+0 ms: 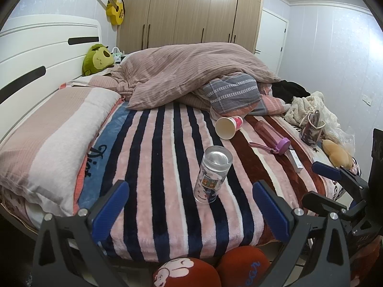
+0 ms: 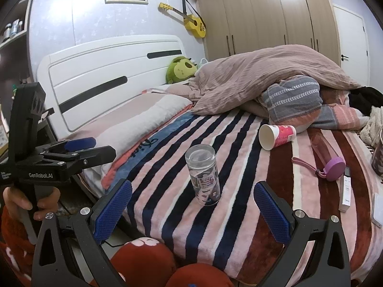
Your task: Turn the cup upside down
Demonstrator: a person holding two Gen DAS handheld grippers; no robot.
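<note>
A clear glass cup (image 1: 211,174) with cartoon prints stands on the striped blanket (image 1: 155,167), its flat closed end up, leaning slightly. It also shows in the right wrist view (image 2: 203,175). My left gripper (image 1: 190,205) is open and empty, just short of the cup. My right gripper (image 2: 192,209) is open and empty, also just short of the cup, and it shows at the right edge of the left wrist view (image 1: 335,174). The left gripper shows in the right wrist view (image 2: 79,146), held in a hand.
A pink paper cup (image 1: 228,125) lies on its side behind the glass. A pink bottle with a purple lid (image 1: 271,137), a white box (image 1: 295,160), a mug (image 1: 312,129) and clothes lie to the right. A heaped duvet (image 1: 191,71) and a pillow (image 1: 55,138) flank the blanket.
</note>
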